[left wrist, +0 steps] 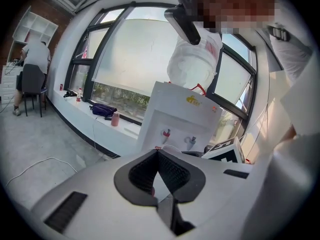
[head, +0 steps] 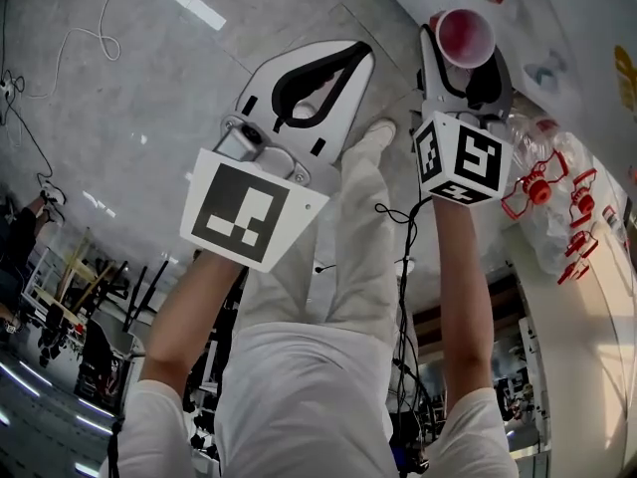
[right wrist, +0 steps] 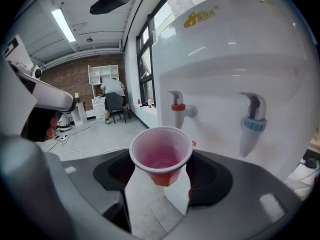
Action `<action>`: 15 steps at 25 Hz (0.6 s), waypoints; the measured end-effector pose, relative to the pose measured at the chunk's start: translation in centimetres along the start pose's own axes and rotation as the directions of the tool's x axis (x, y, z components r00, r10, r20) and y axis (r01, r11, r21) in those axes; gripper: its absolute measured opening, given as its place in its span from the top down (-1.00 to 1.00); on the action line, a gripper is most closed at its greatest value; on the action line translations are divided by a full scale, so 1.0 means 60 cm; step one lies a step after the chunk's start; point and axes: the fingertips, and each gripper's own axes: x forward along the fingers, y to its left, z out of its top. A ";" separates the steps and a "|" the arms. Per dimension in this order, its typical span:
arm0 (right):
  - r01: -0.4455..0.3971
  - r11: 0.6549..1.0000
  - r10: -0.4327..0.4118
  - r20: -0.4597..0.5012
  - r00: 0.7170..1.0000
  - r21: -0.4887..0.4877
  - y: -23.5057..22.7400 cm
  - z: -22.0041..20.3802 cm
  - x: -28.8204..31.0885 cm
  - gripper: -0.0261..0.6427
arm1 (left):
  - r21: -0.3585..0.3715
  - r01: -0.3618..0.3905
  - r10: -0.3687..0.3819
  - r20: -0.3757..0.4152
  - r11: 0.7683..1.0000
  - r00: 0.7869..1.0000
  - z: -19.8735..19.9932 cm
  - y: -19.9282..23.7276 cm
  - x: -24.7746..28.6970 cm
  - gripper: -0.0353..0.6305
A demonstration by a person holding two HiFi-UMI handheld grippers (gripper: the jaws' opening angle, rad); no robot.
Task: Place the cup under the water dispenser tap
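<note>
**Red cup held before the dispenser taps**

The right gripper (right wrist: 161, 178) is clamped on a small tapered red plastic cup (right wrist: 161, 156) with a pale rolled rim and a pinkish inside. The cup is upright and gripped low on its wall. It is close in front of the white water dispenser (right wrist: 240, 59), just below the red-collared tap (right wrist: 179, 109) and left of the blue one (right wrist: 252, 124). The left gripper (left wrist: 158, 153) has its jaw tips together on nothing.

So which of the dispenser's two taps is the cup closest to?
The red-collared tap, left of the blue-collared tap; the cup shows just below it.
</note>
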 end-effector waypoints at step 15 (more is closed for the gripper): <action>0.085 0.996 -0.085 -0.002 0.996 0.004 -0.060 -0.076 0.114 -0.06 | -0.012 -0.009 0.009 0.004 1.000 1.000 -0.032 0.027 0.028 0.88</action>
